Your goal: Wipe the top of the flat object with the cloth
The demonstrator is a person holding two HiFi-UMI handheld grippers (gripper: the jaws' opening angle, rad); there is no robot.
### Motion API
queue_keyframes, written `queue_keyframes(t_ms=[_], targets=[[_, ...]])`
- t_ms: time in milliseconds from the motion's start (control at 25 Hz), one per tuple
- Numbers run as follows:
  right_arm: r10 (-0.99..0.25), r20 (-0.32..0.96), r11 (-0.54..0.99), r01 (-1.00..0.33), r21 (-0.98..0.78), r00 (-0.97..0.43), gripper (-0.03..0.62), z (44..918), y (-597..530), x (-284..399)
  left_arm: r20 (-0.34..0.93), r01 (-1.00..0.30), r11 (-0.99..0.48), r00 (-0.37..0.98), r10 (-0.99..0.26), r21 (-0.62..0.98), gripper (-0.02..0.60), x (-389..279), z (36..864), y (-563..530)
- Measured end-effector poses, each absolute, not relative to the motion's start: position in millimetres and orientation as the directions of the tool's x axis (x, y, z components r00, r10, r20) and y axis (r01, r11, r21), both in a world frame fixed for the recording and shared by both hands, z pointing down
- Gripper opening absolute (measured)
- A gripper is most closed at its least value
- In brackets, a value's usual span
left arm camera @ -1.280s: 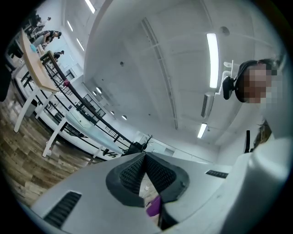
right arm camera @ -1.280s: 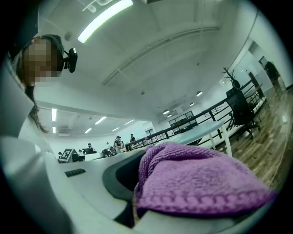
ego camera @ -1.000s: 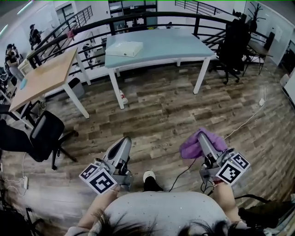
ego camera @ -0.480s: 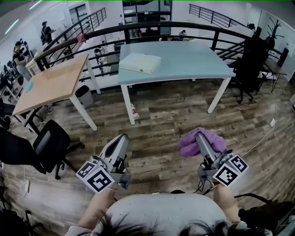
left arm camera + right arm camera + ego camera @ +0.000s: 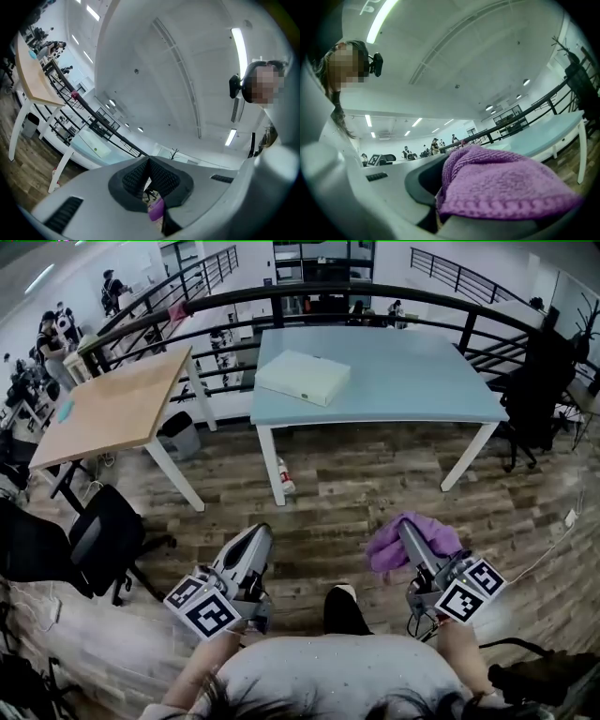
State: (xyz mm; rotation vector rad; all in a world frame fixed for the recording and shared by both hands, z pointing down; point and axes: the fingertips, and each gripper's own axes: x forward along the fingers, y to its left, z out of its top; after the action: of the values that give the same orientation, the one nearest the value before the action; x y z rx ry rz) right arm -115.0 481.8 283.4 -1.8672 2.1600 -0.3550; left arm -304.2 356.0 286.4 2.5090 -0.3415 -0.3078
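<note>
Head view, looking down over a wood-plank floor (image 5: 375,484).

- Left gripper (image 5: 257,538), lower left of centre, is held low in front of the person's body. Its jaws are clenched with the ribbed pads meeting, and nothing is caught between them. The left gripper view confirms this: the pads are pressed together and it points up toward the ceiling.
- Right gripper (image 5: 406,531), lower right of centre, is grasping the purple cloth (image 5: 427,538). The cloth is bunched over the jaw tips and droops to the left side. In the right gripper view the knit fabric fills the space between the jaws and spills forward over the lower one.
- The flat object, a white flat box (image 5: 303,377), lies on the light-blue table (image 5: 422,381) at upper centre. It sits near the table's left end, turned at an angle to the edge. It is well apart from both grippers, and the cloth is not touching it.
- Wooden table (image 5: 112,409) at upper left, just beside the blue one.
- Black office chair (image 5: 94,531) at left edge.
- Small bottle (image 5: 286,476) lying on the floor beside the blue table's front left leg.
- Black railing (image 5: 375,292) curves behind both tables.
- People are visible in the far upper left, too small to detail.
</note>
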Motion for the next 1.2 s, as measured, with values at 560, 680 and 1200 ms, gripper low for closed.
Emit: queue_keyframes(t_ms=[560,680,1200], targets=[[-0.933,-0.020,0.353,-0.905,-0.238,-0.359,0.021,252.2,296.8,35.3,-0.175,-0.425,-0.788,0.821,-0.543,0.446,0.006,-183.9,261.6,204.0],[-0.933,-0.002,0.352,-0.909,-0.226,-0.360,0.021,261.5,267.8,54.1,-0.147,-0.451,-0.775,0.816,-0.559,0.443,0.006,-172.4,272.3,190.4],[-0.936,0.064,0.301,-0.881,-0.365,-0.346,0.021,310.4,125.1,112.1,-0.045,-0.458,-0.693,0.816,-0.576,0.556,0.006,-125.1,314.5,36.9]])
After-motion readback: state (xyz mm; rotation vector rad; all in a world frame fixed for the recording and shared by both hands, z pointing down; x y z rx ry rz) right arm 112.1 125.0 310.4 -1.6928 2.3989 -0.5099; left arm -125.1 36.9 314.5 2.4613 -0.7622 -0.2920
